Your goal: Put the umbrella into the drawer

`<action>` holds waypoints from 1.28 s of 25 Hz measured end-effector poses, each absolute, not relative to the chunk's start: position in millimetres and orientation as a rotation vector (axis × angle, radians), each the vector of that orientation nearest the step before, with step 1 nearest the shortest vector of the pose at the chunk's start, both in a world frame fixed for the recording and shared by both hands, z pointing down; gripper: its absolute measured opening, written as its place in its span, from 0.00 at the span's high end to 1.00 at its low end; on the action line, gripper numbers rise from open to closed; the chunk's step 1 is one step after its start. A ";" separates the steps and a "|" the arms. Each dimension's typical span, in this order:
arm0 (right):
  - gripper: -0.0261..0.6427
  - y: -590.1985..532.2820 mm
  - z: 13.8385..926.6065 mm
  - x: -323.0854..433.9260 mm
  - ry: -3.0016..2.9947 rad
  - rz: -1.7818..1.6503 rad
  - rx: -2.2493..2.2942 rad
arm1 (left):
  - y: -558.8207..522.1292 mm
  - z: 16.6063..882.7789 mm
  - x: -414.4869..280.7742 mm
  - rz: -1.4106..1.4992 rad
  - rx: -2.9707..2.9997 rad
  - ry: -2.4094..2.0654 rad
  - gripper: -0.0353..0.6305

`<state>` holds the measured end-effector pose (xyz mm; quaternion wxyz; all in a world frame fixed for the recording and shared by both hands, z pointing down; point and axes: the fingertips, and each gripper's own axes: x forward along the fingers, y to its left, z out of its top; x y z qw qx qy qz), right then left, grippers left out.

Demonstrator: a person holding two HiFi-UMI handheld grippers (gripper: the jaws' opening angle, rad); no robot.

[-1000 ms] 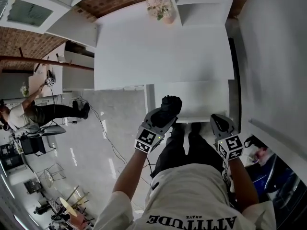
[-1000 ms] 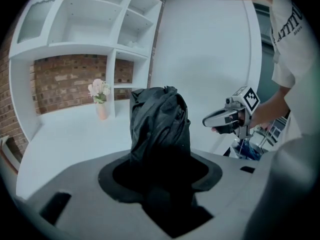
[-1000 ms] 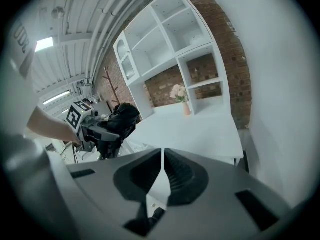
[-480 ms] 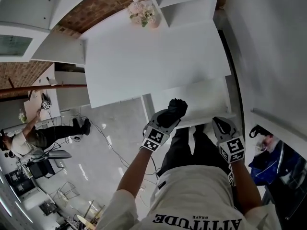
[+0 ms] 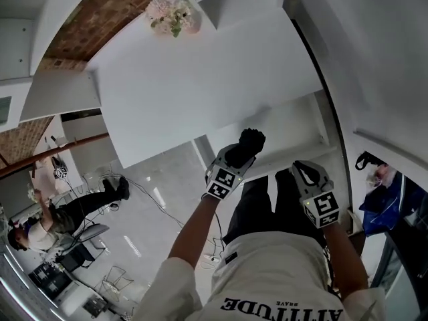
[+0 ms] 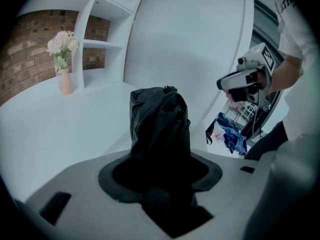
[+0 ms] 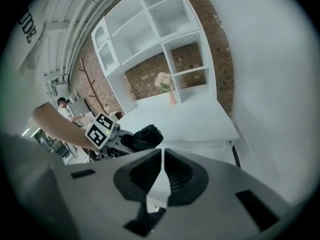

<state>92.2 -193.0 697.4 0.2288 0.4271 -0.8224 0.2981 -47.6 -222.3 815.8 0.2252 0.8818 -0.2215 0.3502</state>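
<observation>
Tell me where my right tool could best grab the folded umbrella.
Probably the bunched end of the umbrella sticking out past the left tool, approached from its right: the rest is buried between that tool's jaws. The shut right tool must open first.

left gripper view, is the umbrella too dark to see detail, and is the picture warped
Left gripper view: the black umbrella shows only faint folds at its top, its lower part lost in shadow; the fisheye curves the white shelves.

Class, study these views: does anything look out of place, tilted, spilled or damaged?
Nothing stands out. The flower vase stands upright on the white cabinet top, and the folded black umbrella is held neatly in the left gripper.
</observation>
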 end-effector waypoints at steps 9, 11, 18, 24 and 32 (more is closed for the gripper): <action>0.91 -196.4 723.4 73.0 -2.209 0.877 1.217 | -222.8 898.7 -62.3 1.051 2.336 -0.529 0.58; 0.91 -195.7 730.0 69.4 -2.194 0.895 1.224 | -221.5 911.3 -66.8 1.065 2.311 -0.525 0.58; 0.91 -199.6 749.4 63.3 -2.162 0.941 1.254 | -233.3 964.1 -87.7 1.103 2.221 -0.658 0.58; 0.91 -199.1 761.0 61.8 -2.129 0.974 1.264 | -244.9 990.4 -114.6 1.150 2.127 -0.780 0.58; 0.91 -195.4 762.8 56.8 -2.131 0.971 1.259 | -263.8 982.3 -125.3 1.097 2.047 -0.944 0.52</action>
